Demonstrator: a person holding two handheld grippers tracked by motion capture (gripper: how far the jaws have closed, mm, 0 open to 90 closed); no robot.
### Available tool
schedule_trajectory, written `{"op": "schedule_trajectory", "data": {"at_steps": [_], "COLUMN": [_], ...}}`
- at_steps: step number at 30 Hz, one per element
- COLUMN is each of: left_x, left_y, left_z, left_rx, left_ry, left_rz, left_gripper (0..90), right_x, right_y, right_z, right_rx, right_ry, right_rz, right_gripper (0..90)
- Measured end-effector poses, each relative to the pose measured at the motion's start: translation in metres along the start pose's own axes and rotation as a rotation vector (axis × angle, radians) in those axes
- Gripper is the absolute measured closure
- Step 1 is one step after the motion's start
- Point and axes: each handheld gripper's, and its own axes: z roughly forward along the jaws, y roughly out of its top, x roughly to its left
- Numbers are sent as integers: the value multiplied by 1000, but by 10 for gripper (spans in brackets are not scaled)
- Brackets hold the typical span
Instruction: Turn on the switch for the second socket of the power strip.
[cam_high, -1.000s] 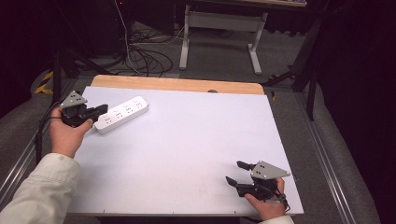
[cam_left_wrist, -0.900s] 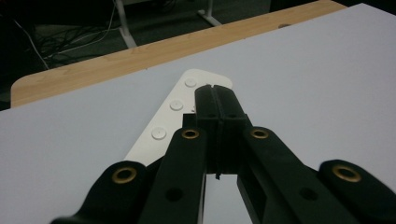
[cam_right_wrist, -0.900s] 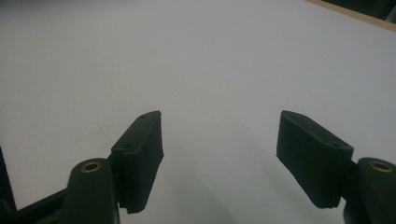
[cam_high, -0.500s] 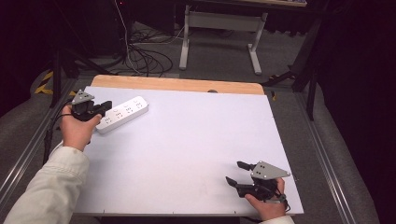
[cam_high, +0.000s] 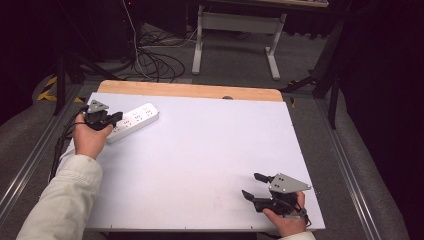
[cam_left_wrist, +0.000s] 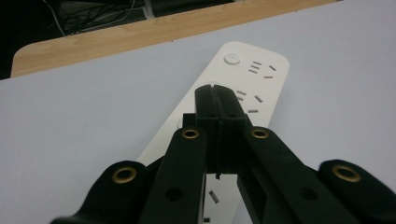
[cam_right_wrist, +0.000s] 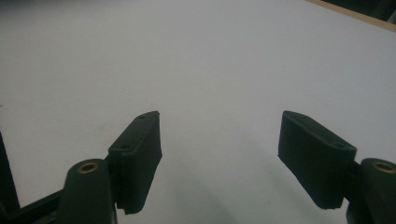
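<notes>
A white power strip lies slantwise at the table's far left; its round button and socket slots face up. My left gripper sits over the strip's near half, its two black pads pressed flat together with nothing between them, tips right above the sockets. Whether the tips touch the strip I cannot tell. My right gripper rests near the table's front right corner, jaws spread wide over the bare white surface, nothing between them.
The white tabletop has a wooden strip along its far edge. Beyond it are cables on the floor and a desk frame. Metal rails run along both sides of the table.
My left hand has moved toward the far right and lowered onto the power strip, jaws staying shut. The right gripper has kept still.
</notes>
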Motion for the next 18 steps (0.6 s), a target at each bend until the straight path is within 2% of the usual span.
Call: {"op": "schedule_trajectory", "data": {"at_steps": [3, 4, 7, 9, 18], "left_x": [2, 2, 3, 4, 9], "left_y": [-2, -2, -4, -4, -8], "left_z": [5, 5, 10, 12, 20], "left_rx": [13, 13, 31, 27, 26], "left_ry": [20, 20, 24, 19, 49], "left_rz": [-28, -28, -72, -82, -74], "left_gripper": [897, 897, 897, 897, 897], "right_x": [0, 0, 0, 0, 0], "right_y": [0, 0, 0, 0, 0], "right_z": [0, 0, 0, 0, 0], "right_rx": [0, 0, -1, 0, -1], "right_ry": [3, 3, 4, 3, 8], "right_rz": [-1, -1, -1, -1, 1], "right_gripper": [307, 307, 307, 307, 307]}}
